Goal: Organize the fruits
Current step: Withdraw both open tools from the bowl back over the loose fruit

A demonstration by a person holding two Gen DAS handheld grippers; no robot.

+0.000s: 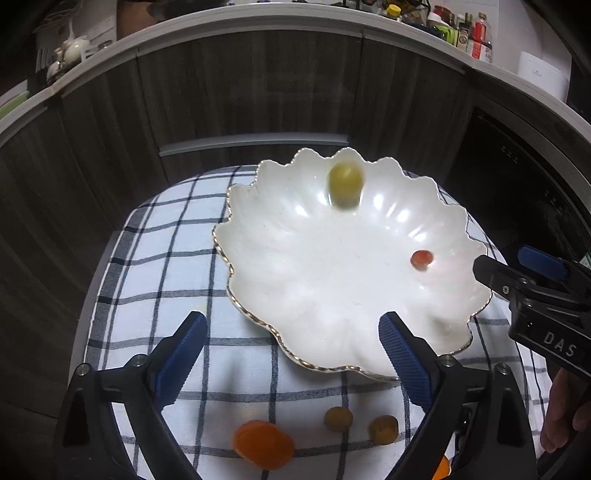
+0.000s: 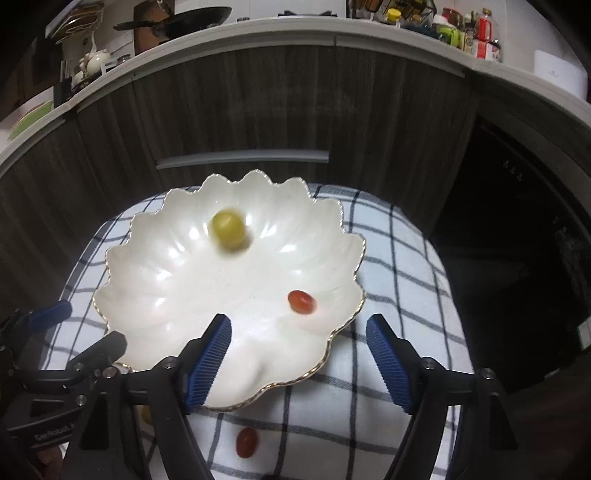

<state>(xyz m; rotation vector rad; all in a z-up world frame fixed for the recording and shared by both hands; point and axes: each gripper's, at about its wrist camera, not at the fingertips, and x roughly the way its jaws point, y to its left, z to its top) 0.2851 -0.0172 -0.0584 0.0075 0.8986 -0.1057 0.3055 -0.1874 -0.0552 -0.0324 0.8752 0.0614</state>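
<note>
Ribbed blue pads (image 1: 404, 363) of both hand-held grippers (jaws wide, empty) frame a glossy scalloped bowl (image 1: 258, 236).

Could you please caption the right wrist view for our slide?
Open right tool above scalloped white bowl holding a green grape and cherry tomato.

— What do you have behind the work area?
— Dark wood-grain cabinet fronts (image 2: 258, 103) under a pale worktop edge (image 2: 229, 33). At far right, bottles and jars (image 2: 476, 33) beside a white box (image 2: 559, 72); at far left, a pan (image 2: 177, 18).
</note>
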